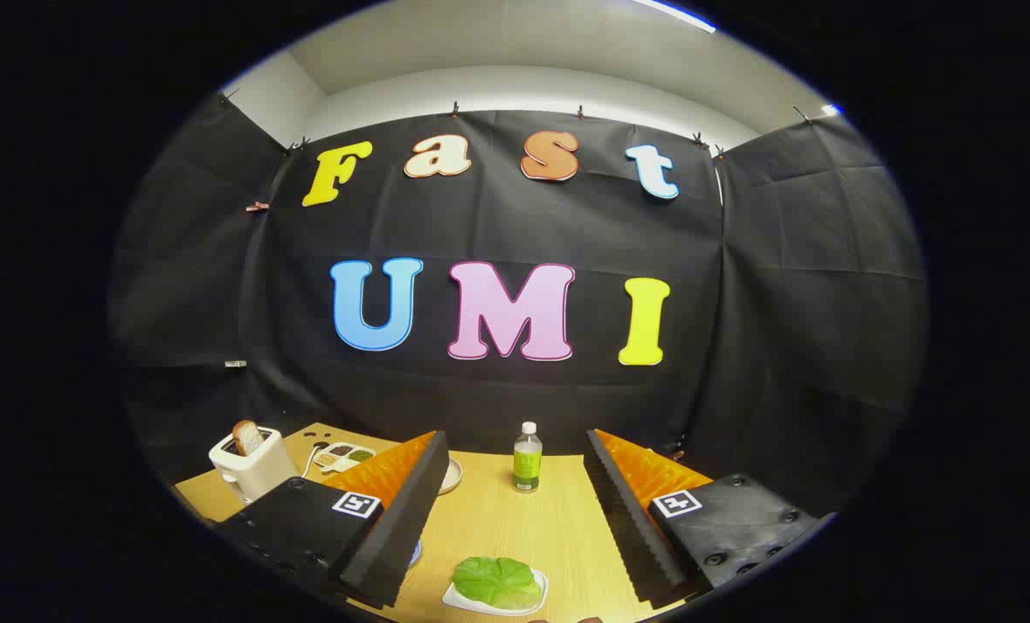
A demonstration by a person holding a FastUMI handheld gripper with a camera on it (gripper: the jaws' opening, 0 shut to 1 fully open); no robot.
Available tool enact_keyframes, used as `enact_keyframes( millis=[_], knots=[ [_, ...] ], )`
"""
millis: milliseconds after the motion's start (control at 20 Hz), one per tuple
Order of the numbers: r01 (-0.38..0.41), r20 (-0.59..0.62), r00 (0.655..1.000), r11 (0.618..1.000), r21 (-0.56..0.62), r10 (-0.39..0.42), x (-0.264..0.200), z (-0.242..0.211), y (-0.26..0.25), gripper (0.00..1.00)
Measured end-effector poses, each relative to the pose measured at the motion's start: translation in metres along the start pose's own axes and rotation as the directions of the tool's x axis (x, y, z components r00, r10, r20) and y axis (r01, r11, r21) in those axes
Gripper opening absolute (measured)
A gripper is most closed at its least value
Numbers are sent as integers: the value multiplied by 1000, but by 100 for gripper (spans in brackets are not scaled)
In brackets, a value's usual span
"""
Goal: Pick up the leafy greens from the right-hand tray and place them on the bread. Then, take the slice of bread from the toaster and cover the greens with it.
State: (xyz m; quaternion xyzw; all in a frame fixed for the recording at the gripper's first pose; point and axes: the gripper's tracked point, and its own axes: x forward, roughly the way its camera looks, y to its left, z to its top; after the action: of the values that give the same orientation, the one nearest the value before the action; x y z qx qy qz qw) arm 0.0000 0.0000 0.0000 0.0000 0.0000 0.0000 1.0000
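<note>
Staged recording booth, not a lived-in kitchen. Black cloth wall (515,381) pinned up with clips, wrapping left, far and right; plain white room wall and ceiling above it. Pale wood-grain worktop (498,519) set with kitchen props: white toaster (251,472) holding a bread slice at far left, small divided dish (344,454) beside it, green-labelled bottle (527,459) far centre, leafy greens (498,581) on a white tray (459,599) near.

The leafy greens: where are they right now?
In the gripper view, the leafy greens lie on a small white tray on the wooden table, low between the open fingers, with the bottle farther ahead.
</note>
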Motion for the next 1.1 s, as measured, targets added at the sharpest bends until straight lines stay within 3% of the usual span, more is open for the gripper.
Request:
enact_keyframes(
  millis=[1100],
  knots=[
    [-121,-94,988,992,40,124,24,-31,33,98]
  ],
)
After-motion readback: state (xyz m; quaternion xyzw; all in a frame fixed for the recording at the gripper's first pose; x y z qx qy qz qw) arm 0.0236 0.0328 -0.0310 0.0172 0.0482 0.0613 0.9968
